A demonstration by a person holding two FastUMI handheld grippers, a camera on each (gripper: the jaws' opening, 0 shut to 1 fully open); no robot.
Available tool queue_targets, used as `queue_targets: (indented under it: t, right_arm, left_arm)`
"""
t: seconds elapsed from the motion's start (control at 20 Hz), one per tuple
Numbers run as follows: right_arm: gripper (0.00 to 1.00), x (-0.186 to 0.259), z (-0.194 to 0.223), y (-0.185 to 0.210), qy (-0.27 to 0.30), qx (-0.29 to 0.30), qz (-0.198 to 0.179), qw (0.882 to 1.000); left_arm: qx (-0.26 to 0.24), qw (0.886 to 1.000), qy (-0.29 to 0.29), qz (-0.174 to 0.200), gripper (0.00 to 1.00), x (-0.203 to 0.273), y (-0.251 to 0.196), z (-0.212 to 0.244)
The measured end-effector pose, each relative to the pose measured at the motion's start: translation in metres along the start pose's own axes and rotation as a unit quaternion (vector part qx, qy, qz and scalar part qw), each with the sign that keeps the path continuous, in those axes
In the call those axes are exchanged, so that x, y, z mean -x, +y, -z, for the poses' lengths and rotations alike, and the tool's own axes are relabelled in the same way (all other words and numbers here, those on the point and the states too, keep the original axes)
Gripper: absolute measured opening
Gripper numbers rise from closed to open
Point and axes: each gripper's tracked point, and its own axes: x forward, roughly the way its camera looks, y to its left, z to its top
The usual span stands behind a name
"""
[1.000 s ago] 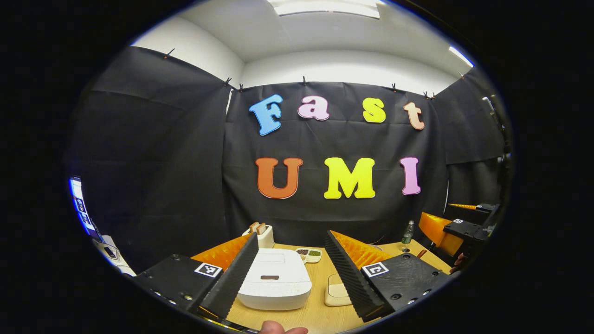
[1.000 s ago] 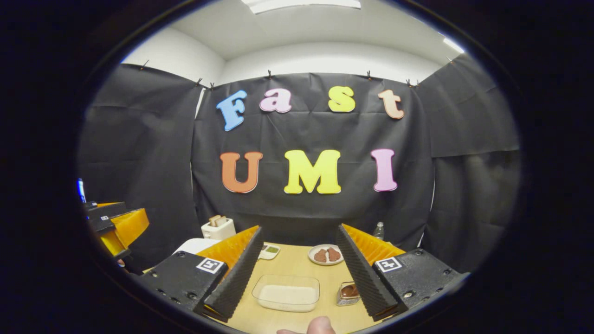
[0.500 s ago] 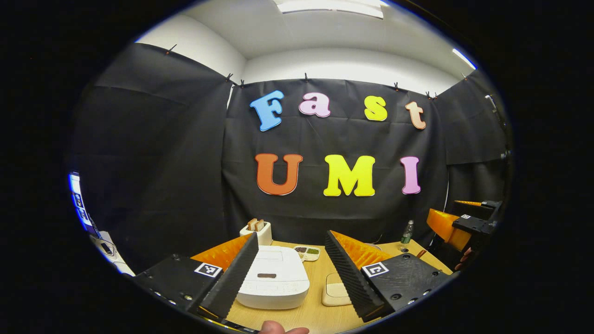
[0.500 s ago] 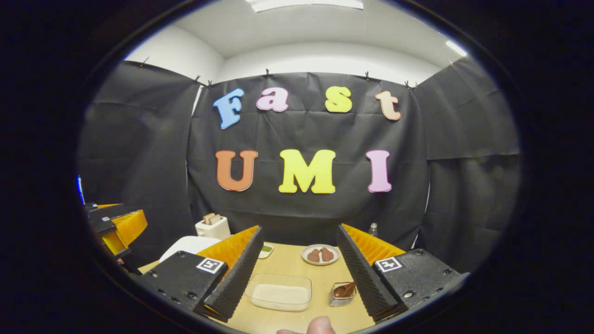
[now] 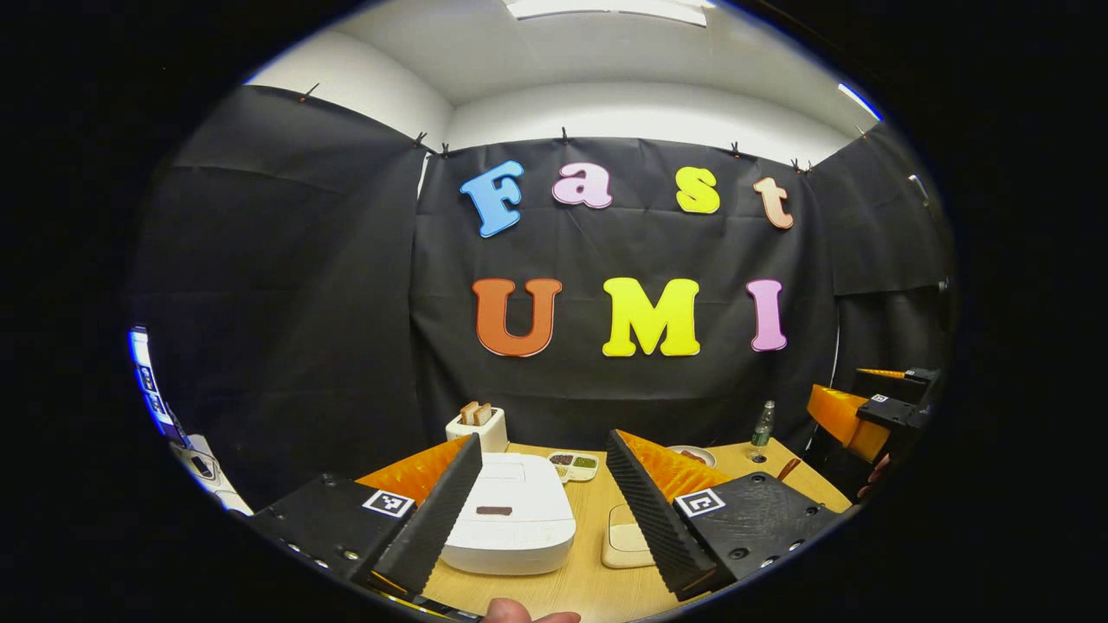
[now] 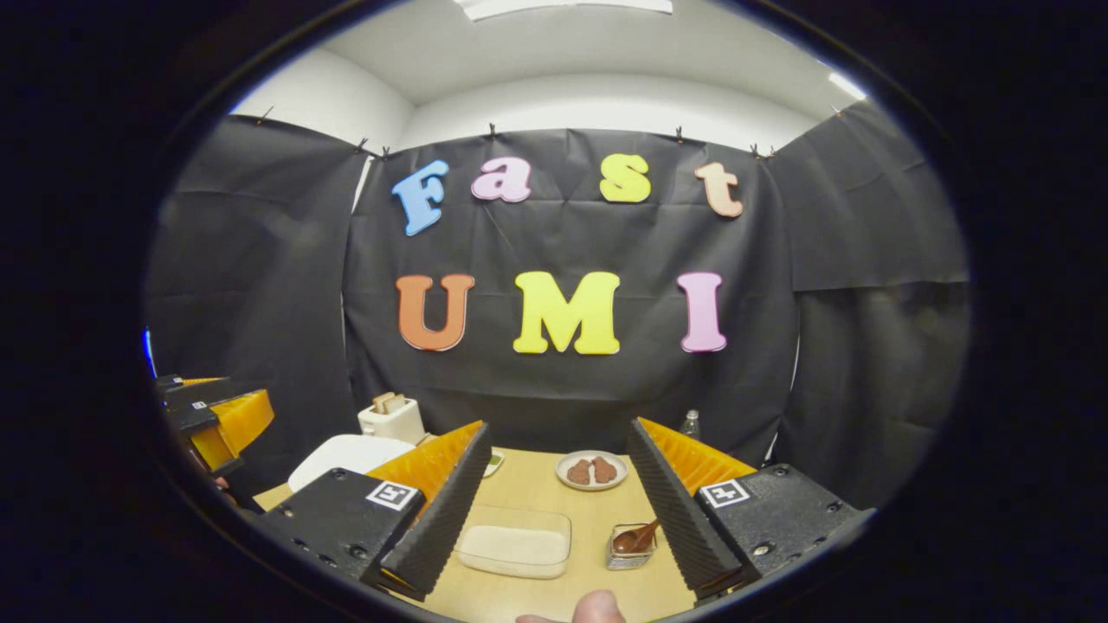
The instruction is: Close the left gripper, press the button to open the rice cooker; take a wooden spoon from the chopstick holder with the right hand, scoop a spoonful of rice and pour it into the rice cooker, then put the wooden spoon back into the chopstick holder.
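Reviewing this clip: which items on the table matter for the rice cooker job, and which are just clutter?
For the job:
rice cooker, lid shut
clear tub of rice
wooden spoon in its chopstick holder
left gripper, open
right gripper, open

Lying about:
toaster
plate of brown food
small divided dish
bottle
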Motion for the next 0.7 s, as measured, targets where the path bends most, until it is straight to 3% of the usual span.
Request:
queue_targets:
  t: [0.55,0.6,0.65,0.7]
  right_arm:
    - [1.00,-0.037,0.013,-0.031,0.010,-0.012,-0.003,1.000]
    - [0.99,-0.040,0.013,-0.034,0.009,-0.014,-0.002,1.000]
    - [1.00,-0.043,0.014,-0.037,0.009,-0.016,-0.001,1.000]
    - [1.00,-0.045,0.015,-0.039,0.009,-0.018,0.000,1.000]
  left_arm:
    - [-0.007,0.999,0.051,-0.002,0.93,-0.026,-0.008,0.021]
    - [-0.002,0.998,0.062,0.000,0.76,-0.031,-0.009,0.026]
    - [0.004,0.997,0.076,0.001,0.78,-0.033,-0.009,0.031]
    - [0.008,0.996,0.088,0.004,0.60,-0.038,-0.007,0.036]
